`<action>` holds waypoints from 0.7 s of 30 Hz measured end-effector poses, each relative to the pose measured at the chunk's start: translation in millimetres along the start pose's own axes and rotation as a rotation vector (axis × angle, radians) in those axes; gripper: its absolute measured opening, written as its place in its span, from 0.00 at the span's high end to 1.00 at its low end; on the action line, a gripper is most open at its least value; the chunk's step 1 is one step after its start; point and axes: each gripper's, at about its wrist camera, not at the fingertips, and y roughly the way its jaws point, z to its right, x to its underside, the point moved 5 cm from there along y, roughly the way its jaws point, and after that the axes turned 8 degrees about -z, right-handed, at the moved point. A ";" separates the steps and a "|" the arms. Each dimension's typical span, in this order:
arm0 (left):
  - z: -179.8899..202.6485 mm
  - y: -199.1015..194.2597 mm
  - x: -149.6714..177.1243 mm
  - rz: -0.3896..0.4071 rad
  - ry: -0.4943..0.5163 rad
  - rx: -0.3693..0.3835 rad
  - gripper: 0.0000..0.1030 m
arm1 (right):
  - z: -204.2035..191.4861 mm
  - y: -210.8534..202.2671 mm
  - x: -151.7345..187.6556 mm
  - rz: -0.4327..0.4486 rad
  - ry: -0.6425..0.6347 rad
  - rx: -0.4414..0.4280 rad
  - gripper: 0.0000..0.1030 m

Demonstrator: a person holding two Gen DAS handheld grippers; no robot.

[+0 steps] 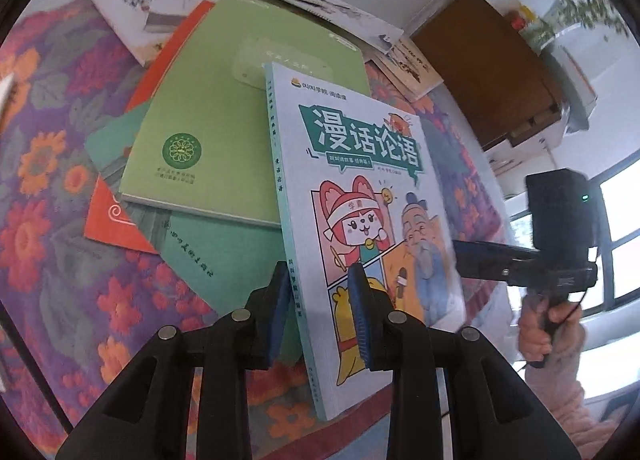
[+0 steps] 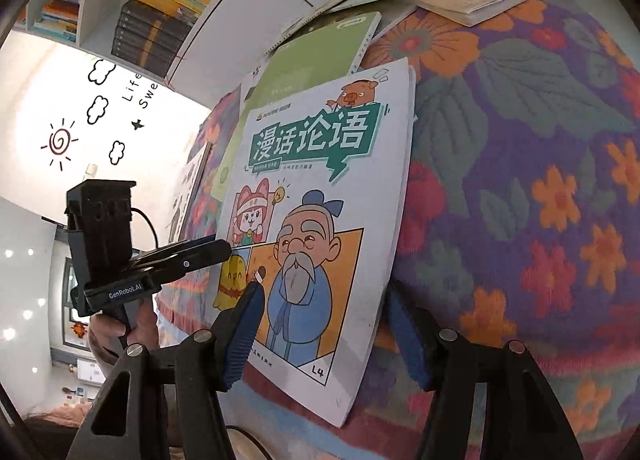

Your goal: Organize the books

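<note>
Comic book (image 1: 360, 196) sits clamped at its spine edge in your left gripper (image 1: 322, 316) — lifted above the green notebook (image 1: 224, 116) and floral cloth (image 1: 48, 164). Your right gripper (image 2: 324, 336) straddles its lower corner, jaws apart — pads not pressing.

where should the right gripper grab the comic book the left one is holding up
Grip the free long edge of the comic book, opposite the spine, coming in from the side facing the right gripper. The left gripper already clamps the spine edge near the bottom, and the book stands tilted clear of the floral cloth.
</note>
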 end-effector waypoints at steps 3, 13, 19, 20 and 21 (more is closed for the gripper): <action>-4.6 1.3 -5.5 -0.001 0.001 0.005 0.76 | 4.5 0.4 -5.9 -0.006 0.010 0.003 0.58; -10.2 2.7 -14.1 -0.012 -0.010 0.021 0.78 | 29.3 -1.5 -14.3 -0.041 0.067 -0.071 0.83; -15.0 3.9 -18.8 -0.045 0.011 0.038 0.78 | 32.0 1.4 -19.1 -0.094 0.070 -0.114 0.83; -14.2 4.4 -19.2 -0.048 0.019 0.034 0.78 | 33.0 1.7 -19.8 -0.101 0.079 -0.124 0.83; -13.8 4.7 -20.0 -0.048 0.021 0.029 0.78 | 32.7 1.8 -20.7 -0.101 0.077 -0.126 0.83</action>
